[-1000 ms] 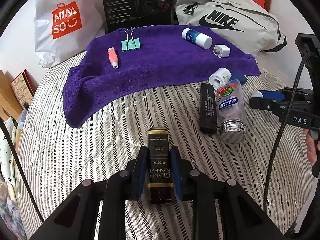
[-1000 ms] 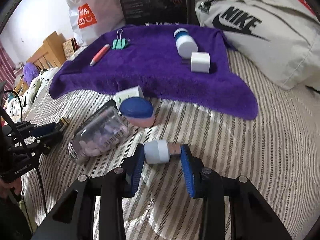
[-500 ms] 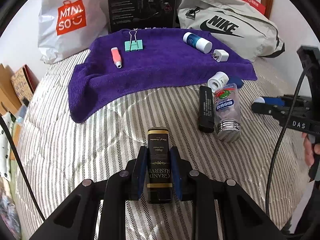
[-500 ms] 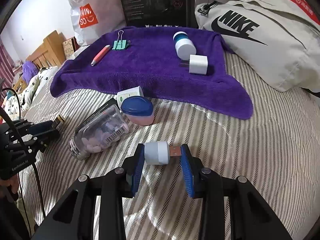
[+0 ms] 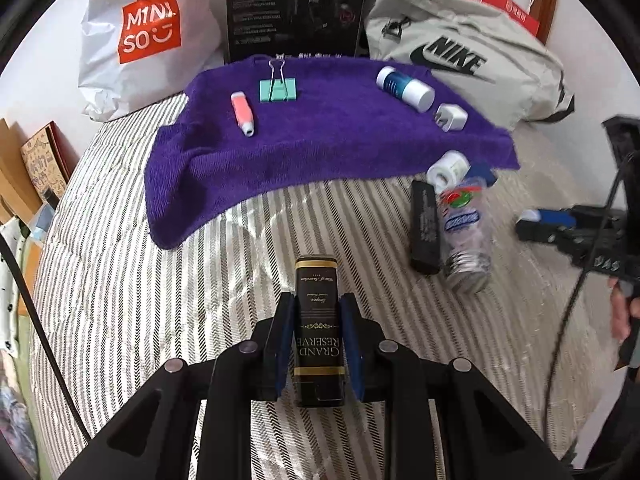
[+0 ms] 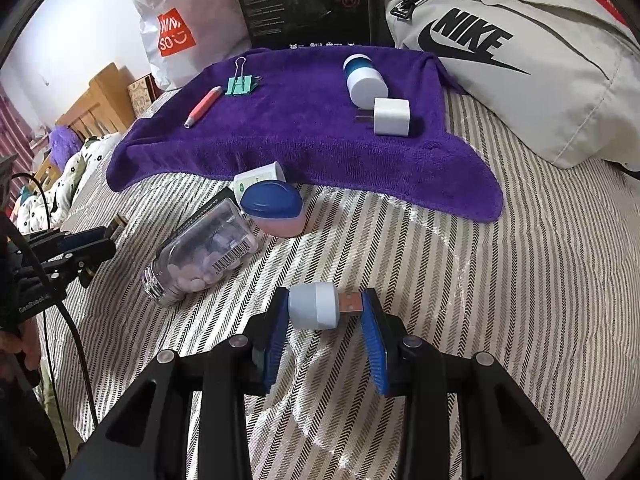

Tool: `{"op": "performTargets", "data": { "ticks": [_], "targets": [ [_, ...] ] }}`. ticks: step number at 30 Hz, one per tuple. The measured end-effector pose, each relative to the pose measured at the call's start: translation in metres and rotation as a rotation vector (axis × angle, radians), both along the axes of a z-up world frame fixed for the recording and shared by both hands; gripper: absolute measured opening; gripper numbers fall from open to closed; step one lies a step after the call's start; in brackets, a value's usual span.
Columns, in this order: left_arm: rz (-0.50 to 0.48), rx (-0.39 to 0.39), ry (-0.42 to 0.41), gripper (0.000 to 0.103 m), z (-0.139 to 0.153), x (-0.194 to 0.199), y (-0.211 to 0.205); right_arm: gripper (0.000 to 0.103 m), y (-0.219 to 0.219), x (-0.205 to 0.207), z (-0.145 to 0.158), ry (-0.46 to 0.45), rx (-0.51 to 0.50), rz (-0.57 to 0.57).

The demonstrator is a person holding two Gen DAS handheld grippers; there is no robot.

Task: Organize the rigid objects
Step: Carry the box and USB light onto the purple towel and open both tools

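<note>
A: Left wrist view. The left gripper is clamped on a black box lettered "Grand Reserve", its pads pressed to both long sides, above the striped bedspread. Only this view shows the flat black bar full length, just beside the clear bottle.

B: Right wrist view. The right gripper is closed on a small white USB light, held crosswise with the metal plug against the right pad. Only here does the pink jar with a blue lid show plainly; the other view catches just a blue edge behind the bottle.

A: Containers?

B: The clear bottle lies on its side, holding pale tablets. Whether the jar holds anything cannot be told.

A: On the purple towel lie a pink pen-like tube, a teal binder clip, a blue-and-white bottle and a white plug adapter. A white roll lies at the towel's near edge.
</note>
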State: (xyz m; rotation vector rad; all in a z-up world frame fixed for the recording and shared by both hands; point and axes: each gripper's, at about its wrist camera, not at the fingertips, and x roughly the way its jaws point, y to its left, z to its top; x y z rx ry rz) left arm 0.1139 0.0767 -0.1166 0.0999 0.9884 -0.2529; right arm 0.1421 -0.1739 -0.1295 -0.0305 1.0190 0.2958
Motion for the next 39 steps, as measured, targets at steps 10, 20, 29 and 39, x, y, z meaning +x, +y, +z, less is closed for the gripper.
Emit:
{"op": "performTargets", "data": {
  "ticks": [10,20,29,39],
  "targets": [
    [0.004,0.013,-0.01,0.023,-0.002,0.001,0.0,0.036,-0.003,0.0,0.002,-0.002,0.006,-0.006],
    [-0.005,-0.037,-0.046,0.023,0.028,0.011,-0.001,0.036,-0.001,0.001,0.027,-0.035,0.014,0.017],
    [0.005,-0.045,-0.094,0.022,0.058,0.038,-0.003,0.036,0.003,0.023,0.052,-0.061,0.046,0.047],
    [0.044,-0.054,-0.087,0.022,0.06,0.09,0.018,0.036,0.015,0.063,0.065,-0.065,0.058,0.059]
  ]
}}
